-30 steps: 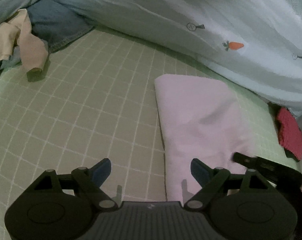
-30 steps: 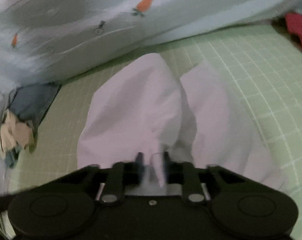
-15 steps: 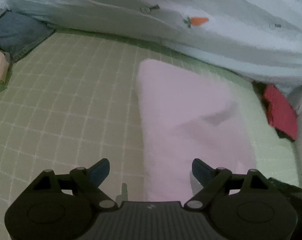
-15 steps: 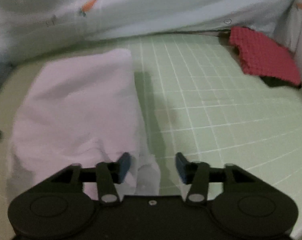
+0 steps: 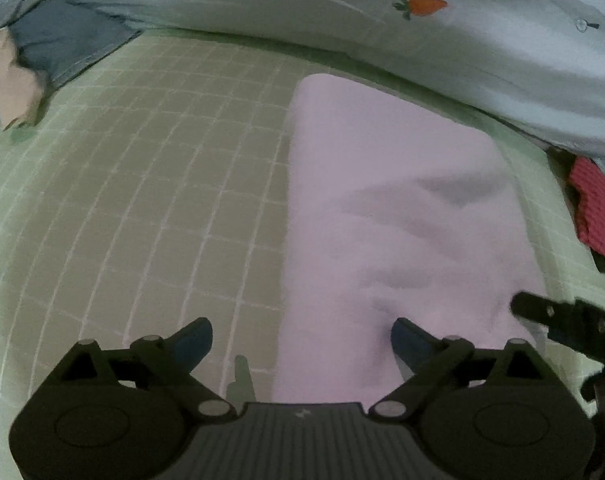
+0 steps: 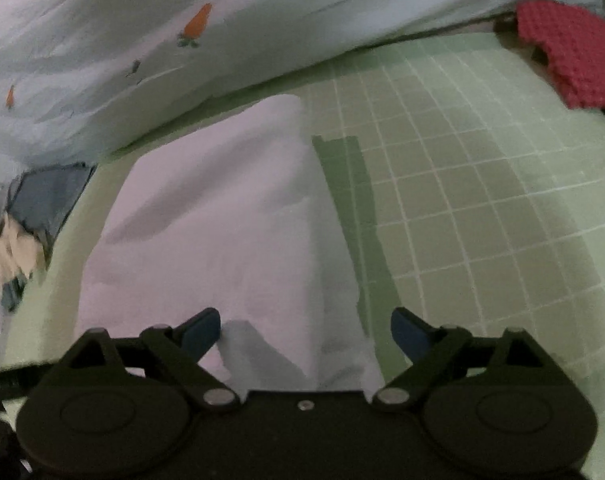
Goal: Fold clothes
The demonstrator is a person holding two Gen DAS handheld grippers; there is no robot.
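The pink garment [image 5: 402,216] lies flat on the green grid sheet [image 5: 150,184] as a long folded strip, running from the near edge toward the far quilt, a few soft wrinkles across its middle. Both tools hang over its near end with fingers spread and nothing between them: the left gripper [image 5: 301,340] straddles its left edge, the right gripper [image 6: 306,330] its right edge. The lengthwise fold looks done; the likely next move is pinching the near corners and carrying them toward the far end, evenly so the edges match. Beyond lie the carrot-print quilt [image 5: 422,40], a red knit item [image 6: 570,56] far right, and a clothes pile [image 5: 34,64] far left.
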